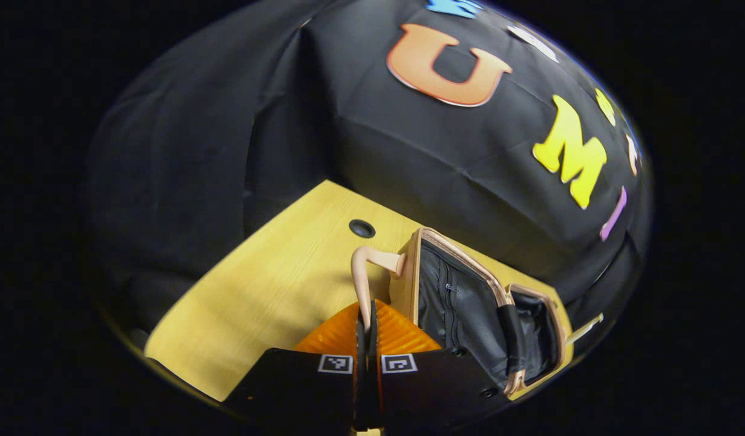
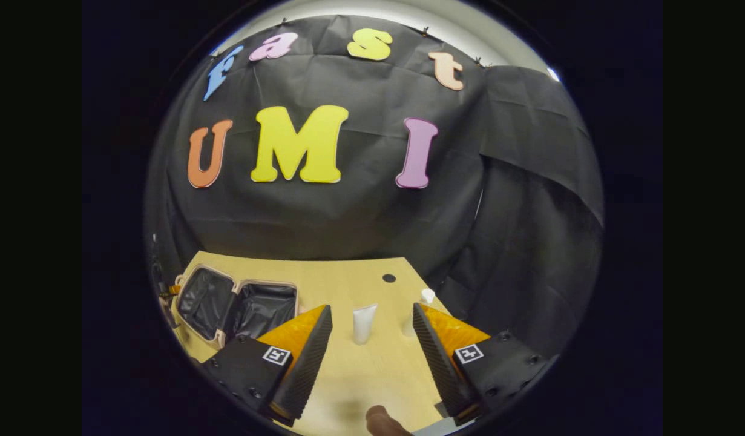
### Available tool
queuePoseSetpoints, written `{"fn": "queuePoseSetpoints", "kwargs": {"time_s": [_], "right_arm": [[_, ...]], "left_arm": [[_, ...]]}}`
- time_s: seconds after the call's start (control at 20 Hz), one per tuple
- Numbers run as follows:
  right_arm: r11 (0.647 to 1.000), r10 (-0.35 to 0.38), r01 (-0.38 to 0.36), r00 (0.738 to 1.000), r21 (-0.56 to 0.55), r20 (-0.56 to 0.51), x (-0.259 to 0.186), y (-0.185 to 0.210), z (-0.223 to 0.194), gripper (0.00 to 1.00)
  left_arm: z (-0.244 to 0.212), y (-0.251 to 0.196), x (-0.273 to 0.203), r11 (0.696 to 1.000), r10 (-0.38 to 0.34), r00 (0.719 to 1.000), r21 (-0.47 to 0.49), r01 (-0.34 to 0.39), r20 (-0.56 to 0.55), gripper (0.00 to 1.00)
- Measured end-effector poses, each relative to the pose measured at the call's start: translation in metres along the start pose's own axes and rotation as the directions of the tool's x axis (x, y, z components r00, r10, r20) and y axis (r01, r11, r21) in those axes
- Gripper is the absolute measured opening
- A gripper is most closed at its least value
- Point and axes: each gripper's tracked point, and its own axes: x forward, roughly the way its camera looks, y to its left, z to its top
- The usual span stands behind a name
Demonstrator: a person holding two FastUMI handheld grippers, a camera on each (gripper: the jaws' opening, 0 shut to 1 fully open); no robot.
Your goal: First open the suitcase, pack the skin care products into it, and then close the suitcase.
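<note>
Now I am holding the suitcase (image 1: 469, 303) open with my left tool (image 1: 366, 330), whose fingers are clenched on the pale handle (image 1: 363, 272) that is curving up just ahead of them. In the left gripper view, the case is lying spread on the worktop (image 1: 275, 284) just to the right of that tool, its dark lining showing in both halves. So the opening step is looking done, I judge, and the packing step is the one in hand.

My right tool (image 2: 372, 333) is hovering released, its fingers spread wide and gripping nothing. In the right gripper view, a white tube (image 2: 364, 323) is standing upright on the worktop straight ahead, framed between the two fingers but well apart from both. A second small white bottle (image 2: 425, 297) is standing farther off, just beyond the right-hand finger and partly hidden by it. From this tool the open suitcase is sitting ahead and off to the left.

Next, I think, the right tool is needing to move forward until the tube is sitting between the pads, then clench gently on it, since an upright tube is looking easy to tip. After that it is calling for a carry leftward into the open case.
</note>
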Motion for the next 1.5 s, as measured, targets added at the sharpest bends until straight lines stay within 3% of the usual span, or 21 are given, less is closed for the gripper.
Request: {"fn": "queuePoseSetpoints", "kwargs": {"time_s": [0.2, 0.35, 0.5, 0.55, 0.65, 0.8, 0.85, 1.0, 1.15, 1.35, 1.5], "right_arm": [[0.999, -0.033, 0.033, 0.999, 0.001, -0.029, 0.004, -0.014, -0.014, 0.80], [0.999, -0.036, 0.036, 0.999, 0.004, -0.037, 0.008, -0.018, -0.015, 0.79], [0.999, -0.032, 0.032, 0.999, 0.010, -0.028, 0.010, -0.027, -0.018, 0.80], [1.000, -0.027, 0.027, 0.999, 0.015, -0.023, 0.011, -0.031, -0.019, 0.79], [1.000, -0.016, 0.016, 1.000, 0.015, -0.022, 0.017, -0.039, -0.023, 0.80], [1.000, 0.006, -0.005, 1.000, 0.024, -0.025, 0.030, -0.058, -0.031, 0.80], [0.999, 0.020, -0.019, 1.000, 0.032, -0.024, 0.035, -0.064, -0.032, 0.80], [0.998, 0.057, -0.057, 0.998, 0.020, -0.016, 0.051, -0.089, -0.036, 0.80], [0.994, 0.107, -0.107, 0.994, -0.018, 0.004, 0.069, -0.112, -0.039, 0.80], [0.983, 0.179, -0.178, 0.984, -0.050, 0.014, 0.093, -0.137, -0.040, 0.80], [0.971, 0.232, -0.231, 0.973, -0.064, 0.008, 0.108, -0.154, -0.043, 0.80]], "left_arm": [[-0.016, 0.007, 0.006, 0.976, -0.024, 0.999, -0.215, 0.016, -0.032, 0.05], [-0.021, 0.013, 0.007, 0.938, -0.028, 0.999, -0.347, 0.015, -0.034, 0.07], [-0.014, 0.012, 0.003, 0.912, -0.011, 1.000, -0.410, 0.012, 0.005, 0.11], [-0.011, 0.008, -0.002, 0.913, -0.004, 1.000, -0.408, 0.010, 0.017, 0.23], [-0.010, 0.002, -0.009, 0.934, 0.023, 1.000, -0.357, -0.017, 0.013, 0.55], [-0.009, -0.010, -0.027, 0.971, 0.115, 0.993, -0.209, -0.113, -0.003, 0.69], [-0.007, -0.022, -0.033, 0.979, 0.109, 0.994, -0.175, -0.107, 0.005, 0.76], [0.000, -0.083, -0.060, 0.994, 0.066, 0.996, -0.087, -0.061, 0.058, 0.79], [-0.012, -0.149, -0.071, 0.999, 0.029, 0.996, 0.034, -0.032, 0.084, 0.96], [-0.046, -0.241, -0.079, 0.987, -0.022, 0.998, 0.160, 0.012, 0.056, 0.98], [-0.087, -0.310, -0.074, 0.960, -0.063, 0.998, 0.276, 0.054, 0.024, 0.98]]}}
